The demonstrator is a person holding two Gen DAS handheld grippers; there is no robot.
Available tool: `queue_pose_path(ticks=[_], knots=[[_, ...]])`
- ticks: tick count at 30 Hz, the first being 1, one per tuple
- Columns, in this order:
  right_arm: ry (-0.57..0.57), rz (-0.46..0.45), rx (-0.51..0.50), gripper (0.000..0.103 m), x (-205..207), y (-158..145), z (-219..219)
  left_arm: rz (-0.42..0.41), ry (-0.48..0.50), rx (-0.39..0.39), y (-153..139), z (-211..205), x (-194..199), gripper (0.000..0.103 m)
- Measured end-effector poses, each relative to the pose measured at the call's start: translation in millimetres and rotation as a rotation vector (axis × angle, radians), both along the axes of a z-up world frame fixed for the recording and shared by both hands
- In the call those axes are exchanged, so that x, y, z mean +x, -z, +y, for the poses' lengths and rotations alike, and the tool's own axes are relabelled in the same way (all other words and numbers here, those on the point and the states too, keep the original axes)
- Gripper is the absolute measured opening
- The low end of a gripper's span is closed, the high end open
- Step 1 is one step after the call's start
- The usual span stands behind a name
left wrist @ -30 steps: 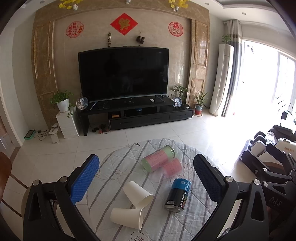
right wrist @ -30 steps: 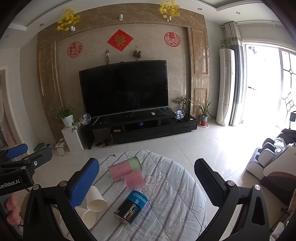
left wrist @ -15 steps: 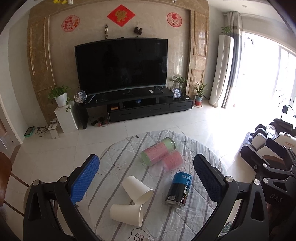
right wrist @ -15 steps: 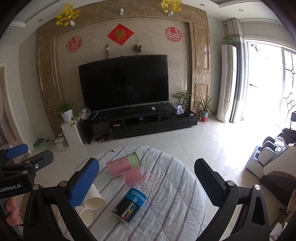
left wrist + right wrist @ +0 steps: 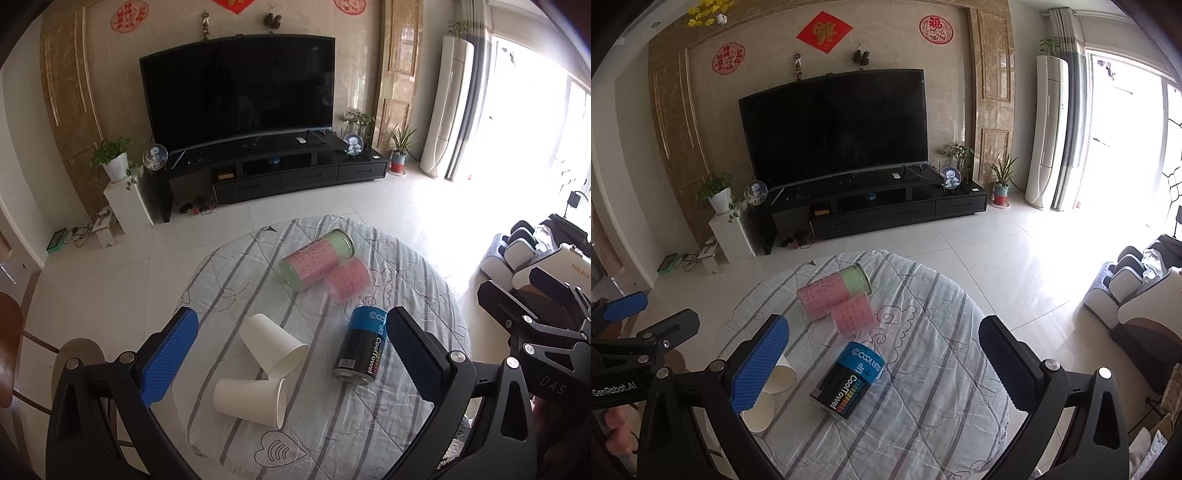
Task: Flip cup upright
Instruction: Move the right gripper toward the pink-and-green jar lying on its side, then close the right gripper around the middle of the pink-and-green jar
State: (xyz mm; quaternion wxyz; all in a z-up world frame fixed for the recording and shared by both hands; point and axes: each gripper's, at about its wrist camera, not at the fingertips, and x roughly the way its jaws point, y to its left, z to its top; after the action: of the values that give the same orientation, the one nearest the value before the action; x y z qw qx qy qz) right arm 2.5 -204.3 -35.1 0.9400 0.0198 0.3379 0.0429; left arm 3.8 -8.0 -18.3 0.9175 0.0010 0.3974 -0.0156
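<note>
Two white paper cups lie on their sides on the striped round table (image 5: 424,280). One cup (image 5: 273,347) points its mouth to the lower right; the other cup (image 5: 251,400) lies in front of it, mouth to the right. In the right wrist view both cups (image 5: 783,378) (image 5: 759,413) are partly hidden behind the left finger. My left gripper (image 5: 291,358) is open and empty, above the cups. My right gripper (image 5: 882,365) is open and empty, above the table's middle; it also shows at the right edge of the left wrist view (image 5: 532,317).
A blue-and-black CoolTowel can (image 5: 364,347) lies on its side right of the cups. A pink-and-green canister (image 5: 317,258) and a pink cup (image 5: 349,280) lie farther back. A wooden chair (image 5: 11,343) stands at the left, a sofa (image 5: 1134,295) at the right.
The left gripper has tilted down and moved closer to the table, so the cups sit higher and larger in its view. The right gripper has also dipped and advanced a little. Nothing on the table moved.
</note>
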Motion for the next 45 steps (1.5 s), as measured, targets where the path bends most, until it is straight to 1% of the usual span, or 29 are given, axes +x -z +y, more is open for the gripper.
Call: queue_pose_path(ticks=[6,9,16,21,29,31,34,36,38,44,45], knots=[[-0.01,0.059,-0.006,0.103,5.9,12.5,2.9,0.058,-0.005,-0.007,14.6,2.3,5.6,0.103],[-0.013,0.08,-0.008,0.103,7.9,19.2,4.7,0.073,-0.001,-0.005,19.8,1.0,6.4,0.103],[-0.031,0.079,-0.001,0.103,12.5,17.6,7.1,0.075,-0.017,-0.003,21.0,0.4,8.4,0.103],[-0.055,0.101,0.057,0.103,26.0,16.1,3.3,0.094,-0.047,-0.007,22.3,1.9,9.7,0.103],[-0.123,0.143,0.11,0.103,60.7,18.1,13.1,0.135,-0.113,0.001,31.7,13.3,17.3,0.103],[-0.137,0.159,0.116,0.103,71.8,19.3,20.5,0.14,-0.122,0.0,31.5,22.5,23.2,0.103],[-0.129,0.2,0.114,0.103,91.2,26.3,35.2,0.156,-0.118,0.006,34.6,38.1,38.1,0.103],[-0.12,0.23,0.155,0.102,106.5,33.8,44.1,0.177,-0.096,-0.002,40.0,51.2,53.3,0.103],[-0.1,0.267,0.178,0.098,124.7,42.7,53.6,0.185,-0.076,-0.009,44.6,61.9,67.3,0.103],[-0.014,0.416,0.223,0.096,190.3,83.4,85.8,0.232,0.014,-0.013,60.0,85.0,107.8,0.103],[0.005,0.445,0.223,0.093,201.6,92.7,90.4,0.242,0.025,-0.011,63.9,88.7,114.6,0.103]])
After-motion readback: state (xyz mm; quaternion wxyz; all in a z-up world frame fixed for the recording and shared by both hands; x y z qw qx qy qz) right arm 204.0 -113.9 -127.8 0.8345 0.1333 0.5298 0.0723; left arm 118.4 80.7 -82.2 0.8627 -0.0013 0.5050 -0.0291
